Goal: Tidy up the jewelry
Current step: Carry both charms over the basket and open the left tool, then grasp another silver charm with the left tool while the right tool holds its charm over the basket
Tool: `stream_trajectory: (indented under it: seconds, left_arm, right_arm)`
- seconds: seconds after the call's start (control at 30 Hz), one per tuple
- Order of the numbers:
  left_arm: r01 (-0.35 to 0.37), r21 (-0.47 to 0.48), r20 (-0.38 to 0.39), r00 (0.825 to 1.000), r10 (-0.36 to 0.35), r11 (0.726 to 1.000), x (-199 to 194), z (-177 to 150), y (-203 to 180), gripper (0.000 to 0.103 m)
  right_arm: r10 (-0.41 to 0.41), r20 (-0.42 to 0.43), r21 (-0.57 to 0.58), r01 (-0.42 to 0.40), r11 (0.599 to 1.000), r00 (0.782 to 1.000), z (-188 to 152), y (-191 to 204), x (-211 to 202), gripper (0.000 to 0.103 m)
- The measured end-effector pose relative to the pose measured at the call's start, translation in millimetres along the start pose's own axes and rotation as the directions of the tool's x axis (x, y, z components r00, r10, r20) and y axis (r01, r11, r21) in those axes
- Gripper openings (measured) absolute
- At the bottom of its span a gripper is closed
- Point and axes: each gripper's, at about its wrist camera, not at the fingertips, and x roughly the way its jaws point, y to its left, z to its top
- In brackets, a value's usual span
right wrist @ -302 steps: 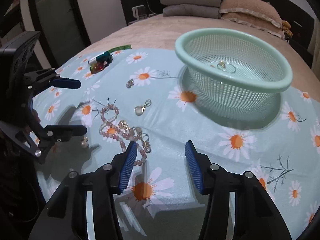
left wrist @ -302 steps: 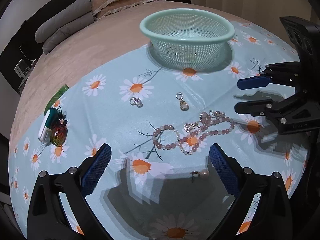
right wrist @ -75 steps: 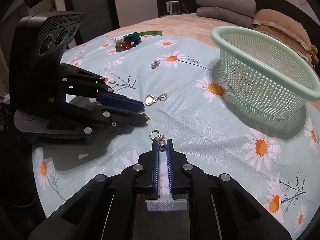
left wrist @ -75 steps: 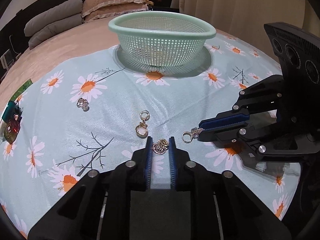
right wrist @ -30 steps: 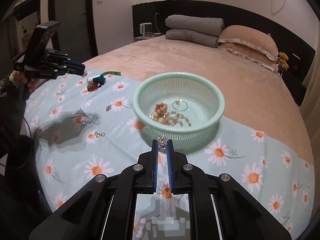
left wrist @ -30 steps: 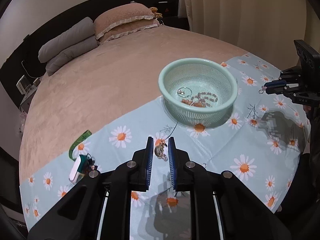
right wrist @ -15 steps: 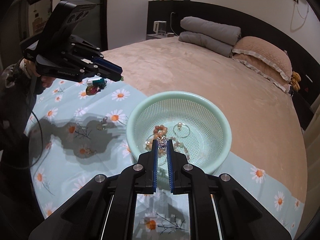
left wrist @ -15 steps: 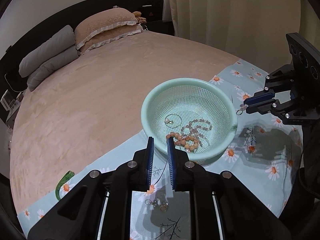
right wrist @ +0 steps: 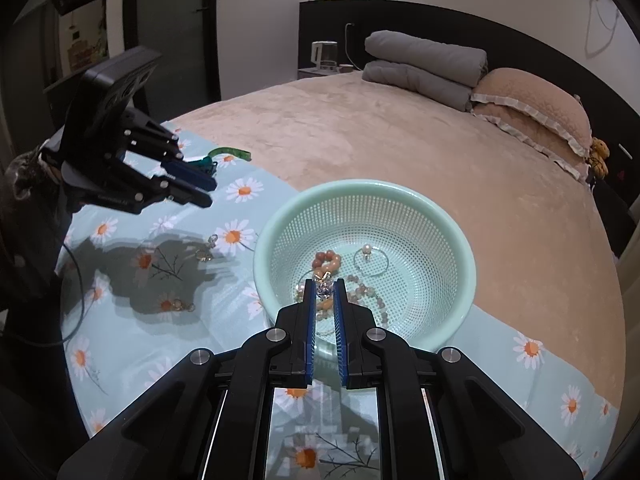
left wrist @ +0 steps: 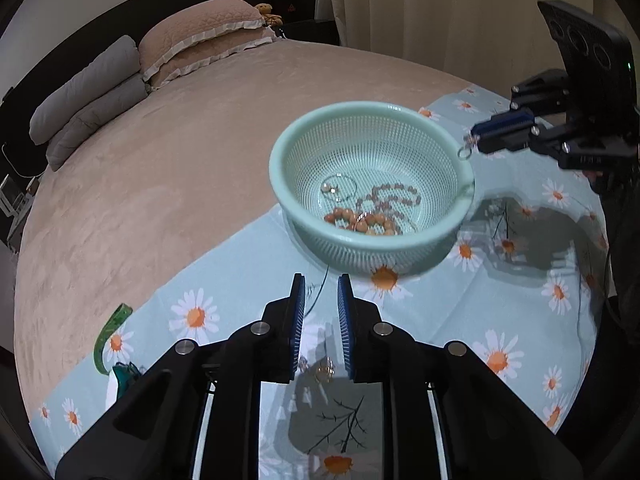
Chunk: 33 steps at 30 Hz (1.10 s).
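Note:
A mint green mesh basket stands on the daisy cloth and holds an orange bead bracelet, a pink bead necklace and a pearl ring. My right gripper is shut on a small silver charm above the basket; in the left wrist view it hangs at the right rim with the charm's ring dangling. My left gripper is slightly open and empty, held above the cloth short of the basket.
Two small charms lie on the cloth left of the basket; one shows between my left fingers. A green hair clip lies at the cloth's left edge. Pillows sit at the bed's head.
My left gripper has opened a little and drawn back; the charm it held a second ago is gone from it. My right gripper has moved over the basket with its charm.

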Motion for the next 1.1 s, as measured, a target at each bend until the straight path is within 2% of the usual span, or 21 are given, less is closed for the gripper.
stream_trajectory:
  seconds: [0.07, 0.17, 0.3, 0.63, 0.93, 1.0, 1.03, 1.1]
  left_arm:
    - [0.0, -0.013, -0.037, 0.999, 0.0, 1.0, 7.9, -18.9, -0.2, 0.026]
    - [0.007, -0.025, -0.087, 0.996, -0.009, 1.0, 19.9, -43.9, -3.5, 0.027]
    - [0.018, -0.064, -0.103, 0.994, -0.025, 0.998, 28.3, -60.6, -2.8, 0.027]
    - [0.024, -0.115, -0.134, 0.99, -0.04, 0.993, 54.5, -67.2, 0.8, 0.027]
    - [0.02, -0.144, -0.137, 0.99, -0.04, 0.989, 68.2, -60.6, 10.3, 0.027]
    - [0.02, -0.156, -0.138, 0.99, -0.042, 0.987, 71.1, -59.7, 11.3, 0.025]
    - [0.027, -0.16, -0.137, 0.989, -0.049, 0.987, 71.4, -59.9, 11.3, 0.019]
    - [0.027, -0.167, -0.138, 0.989, -0.051, 0.986, 70.9, -59.8, 10.9, 0.019]
  right_arm:
    - [0.004, 0.0, 0.006, -0.004, 1.0, 1.0, -0.1, 0.0, 0.4, 0.008]
    - [0.004, -0.004, 0.011, -0.004, 1.0, 1.0, -0.3, -0.5, 2.0, 0.008]
    - [0.009, -0.007, 0.018, -0.009, 1.0, 1.0, -2.0, -1.4, 3.6, 0.008]
    - [0.014, -0.017, 0.025, -0.013, 1.0, 1.0, -7.6, -3.8, 5.3, 0.008]
    - [0.027, -0.018, 0.034, -0.027, 0.999, 0.999, -13.1, -5.2, 6.3, 0.008]
    - [0.026, -0.019, 0.045, -0.026, 0.999, 0.999, -14.5, -7.1, 7.9, 0.008]
    - [0.027, -0.02, 0.049, -0.026, 0.998, 0.999, -15.0, -7.6, 8.4, 0.008]
    - [0.028, -0.022, 0.051, -0.027, 0.998, 0.999, -16.6, -7.1, 8.6, 0.008]
